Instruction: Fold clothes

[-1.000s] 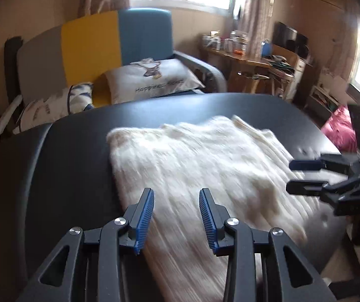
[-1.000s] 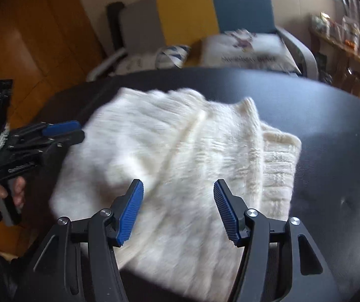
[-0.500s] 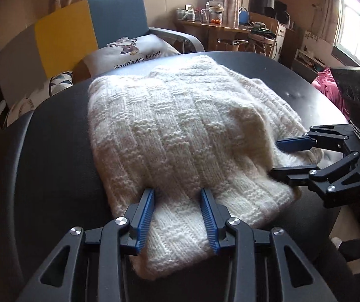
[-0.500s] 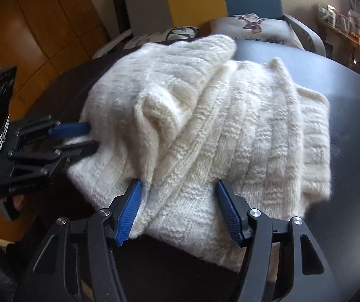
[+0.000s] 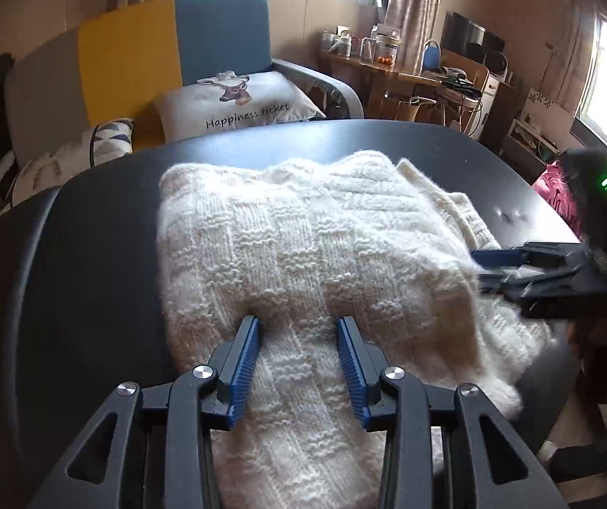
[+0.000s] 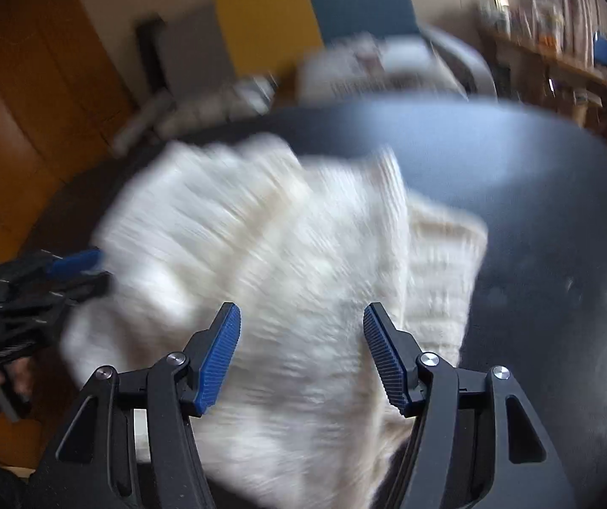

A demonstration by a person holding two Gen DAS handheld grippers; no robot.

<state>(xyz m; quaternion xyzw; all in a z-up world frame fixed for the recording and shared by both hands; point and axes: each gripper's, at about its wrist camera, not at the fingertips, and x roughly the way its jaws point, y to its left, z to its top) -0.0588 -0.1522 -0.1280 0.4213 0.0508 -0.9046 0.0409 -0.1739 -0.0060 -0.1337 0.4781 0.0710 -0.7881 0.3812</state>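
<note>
A cream knitted sweater [image 5: 312, 254] lies folded in layers on the round black table [image 5: 91, 233]. My left gripper [image 5: 299, 339] is open, its blue pads on either side of a strip of the sweater's near edge. My right gripper [image 6: 301, 331] is open over the sweater's near part [image 6: 286, 263]; that view is blurred by motion. Each gripper shows in the other's view: the right one [image 5: 498, 267] at the sweater's right edge, the left one [image 6: 79, 267] at its left edge.
A grey, yellow and blue armchair [image 5: 176, 55] with a deer cushion [image 5: 240, 102] stands behind the table. A cluttered wooden desk [image 5: 409, 72] is at the back right. A pink cloth [image 5: 558, 195] lies beyond the table's right edge.
Both grippers have drawn back a little from the sweater and stayed open. The right gripper is moving fast, blurring its view. The sweater has stayed in place on the table.
</note>
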